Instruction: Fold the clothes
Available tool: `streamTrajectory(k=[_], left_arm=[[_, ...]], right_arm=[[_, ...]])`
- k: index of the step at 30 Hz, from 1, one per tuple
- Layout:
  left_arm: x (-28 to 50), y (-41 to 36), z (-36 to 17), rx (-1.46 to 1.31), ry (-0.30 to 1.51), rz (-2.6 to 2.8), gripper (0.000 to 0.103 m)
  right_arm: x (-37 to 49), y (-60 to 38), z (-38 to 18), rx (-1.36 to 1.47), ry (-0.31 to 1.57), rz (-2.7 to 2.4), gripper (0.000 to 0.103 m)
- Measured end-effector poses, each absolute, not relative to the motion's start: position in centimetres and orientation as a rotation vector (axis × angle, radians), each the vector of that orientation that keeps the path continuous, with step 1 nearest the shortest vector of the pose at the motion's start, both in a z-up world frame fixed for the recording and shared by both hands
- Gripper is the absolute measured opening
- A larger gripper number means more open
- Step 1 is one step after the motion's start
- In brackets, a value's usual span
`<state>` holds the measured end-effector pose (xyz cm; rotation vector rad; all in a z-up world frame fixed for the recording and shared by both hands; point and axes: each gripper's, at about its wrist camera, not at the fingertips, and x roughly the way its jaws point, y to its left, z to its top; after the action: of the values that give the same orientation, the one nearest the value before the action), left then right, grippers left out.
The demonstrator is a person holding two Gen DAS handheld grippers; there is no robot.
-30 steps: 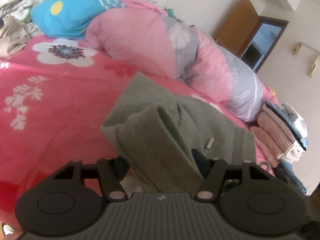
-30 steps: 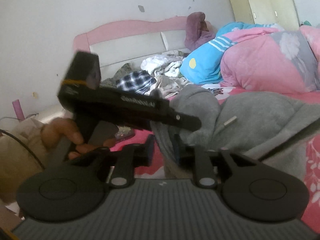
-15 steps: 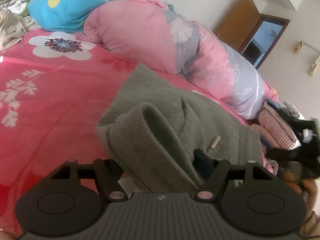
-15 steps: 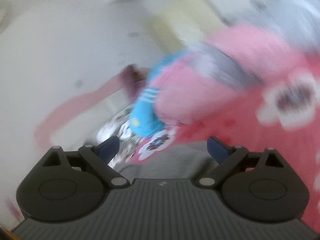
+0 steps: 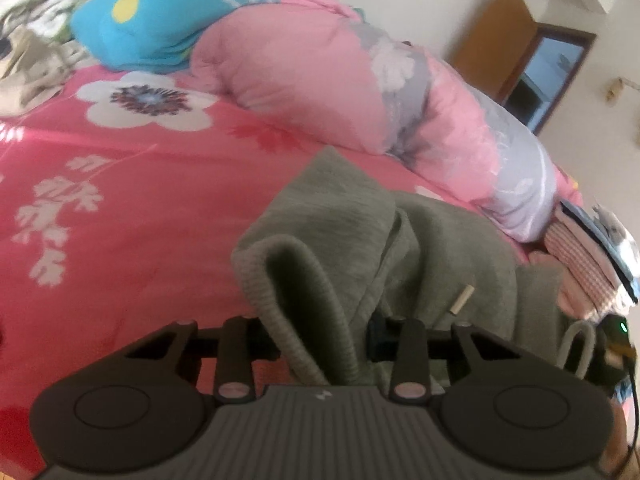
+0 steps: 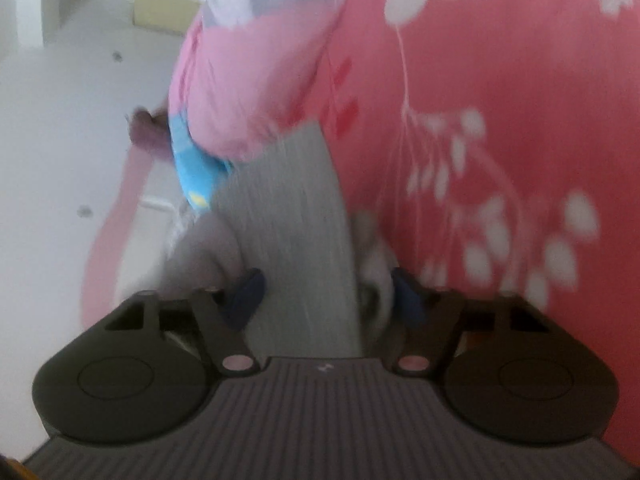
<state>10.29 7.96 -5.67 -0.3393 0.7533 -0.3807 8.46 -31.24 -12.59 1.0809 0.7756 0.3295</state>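
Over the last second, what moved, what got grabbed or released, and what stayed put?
The right hand-held gripper swung away from the headboard view, opened midway, and now has a grey panel of the grey hoodie between its fingers; whether it is clamped is blurred. The left hand-held gripper kept its hold on the ribbed hem. The folded stack stayed put.

No words, numbers or brand names can be read in either view. The only mark is a small pale emblem, too tiny to make out, on the ribbed grey body of the left gripper (image 5: 320,336); a like speck sits on the right gripper (image 6: 324,292), smeared by blur. The flowers on the bed cover (image 5: 120,200) are pattern, not lettering.
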Motion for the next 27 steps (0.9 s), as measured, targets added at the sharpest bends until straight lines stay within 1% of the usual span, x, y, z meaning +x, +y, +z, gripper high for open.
streamTrajectory(k=[5, 11, 15, 17, 22, 27], left_arm=[[11.9, 9.1, -5.7, -0.348, 0.769, -0.359, 0.037], [15.0, 8.6, -5.6, -0.325, 0.777, -0.361, 0.037], [17.5, 7.7, -5.1, -0.292, 0.775, -0.376, 0.036], [18.8, 7.2, -4.9, -0.275, 0.774, -0.384, 0.036], [22.0, 5.9, -4.3, -0.234, 0.771, -0.403, 0.036], [25.9, 4.8, -2.7, -0.125, 0.742, -0.428, 0.038]], right_arm=[[6.7, -27.8, -11.7, 1.000, 0.862, 0.364, 0.064], [6.8, -25.6, -12.4, 1.089, 0.902, 0.418, 0.064], [6.6, -24.3, -13.1, 1.161, 0.893, 0.466, 0.063], [6.7, -23.8, -13.7, 1.241, 0.887, 0.502, 0.060], [7.9, -21.3, -16.1, 1.422, 0.792, 0.577, 0.054], [11.0, -19.1, -16.8, 1.503, 0.758, 0.636, 0.054]])
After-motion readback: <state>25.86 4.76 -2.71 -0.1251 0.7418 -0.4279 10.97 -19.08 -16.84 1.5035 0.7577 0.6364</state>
